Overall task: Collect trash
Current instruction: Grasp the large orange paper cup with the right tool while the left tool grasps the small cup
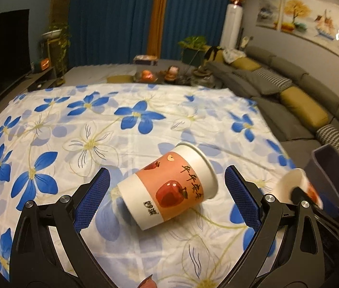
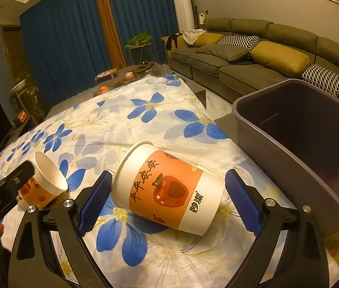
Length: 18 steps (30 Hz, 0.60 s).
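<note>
Two paper cups on their sides on the flower-print cloth [image 1: 78,124] over the tabletop. Left gripper [image 1: 167,192]: jaws spread wide to either side of the left cup [image 1: 169,189], pads clear of its walls, mouth turned up and to the right. Right gripper [image 2: 168,196]: jaws likewise apart around the right cup [image 2: 167,189], mouth facing left, base toward the right pad. Grey bin [image 2: 253,129] just beside on the right, at the tabletop's edge. Sofa [image 2: 241,72] beyond.
</note>
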Tool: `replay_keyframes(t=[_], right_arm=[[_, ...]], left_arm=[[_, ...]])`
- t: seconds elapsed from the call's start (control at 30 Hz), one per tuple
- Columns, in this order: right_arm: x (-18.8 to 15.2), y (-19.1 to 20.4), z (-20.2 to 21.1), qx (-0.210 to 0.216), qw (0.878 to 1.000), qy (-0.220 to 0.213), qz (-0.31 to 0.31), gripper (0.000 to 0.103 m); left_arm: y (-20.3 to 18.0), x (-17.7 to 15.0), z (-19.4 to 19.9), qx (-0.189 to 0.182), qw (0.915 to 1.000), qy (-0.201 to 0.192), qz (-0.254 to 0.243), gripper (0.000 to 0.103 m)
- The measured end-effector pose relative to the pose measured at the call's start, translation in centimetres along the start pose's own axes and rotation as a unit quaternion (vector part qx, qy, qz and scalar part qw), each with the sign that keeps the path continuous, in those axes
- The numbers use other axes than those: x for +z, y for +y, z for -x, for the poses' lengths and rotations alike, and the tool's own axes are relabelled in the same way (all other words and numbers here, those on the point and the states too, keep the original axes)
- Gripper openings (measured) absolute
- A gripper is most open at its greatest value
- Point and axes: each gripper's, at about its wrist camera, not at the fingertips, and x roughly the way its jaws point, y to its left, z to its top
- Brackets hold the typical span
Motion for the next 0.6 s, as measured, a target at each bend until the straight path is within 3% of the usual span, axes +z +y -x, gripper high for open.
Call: replay_keyframes(t=[0.23,0.6], right_arm=[[-0.3,-0.5,0.3,0.008,1.000,-0.006,0.003,0.091],[-0.4,-0.5,0.8,0.021,1.000,-0.006,0.008,0.091]], left_arm=[[0.1,0.0,-1.6,0.014,0.9997,0.015,0.015,0.095],[1.3,-0.9,0.1,-0.027,0.9990,-0.001,0.035,0.092]])
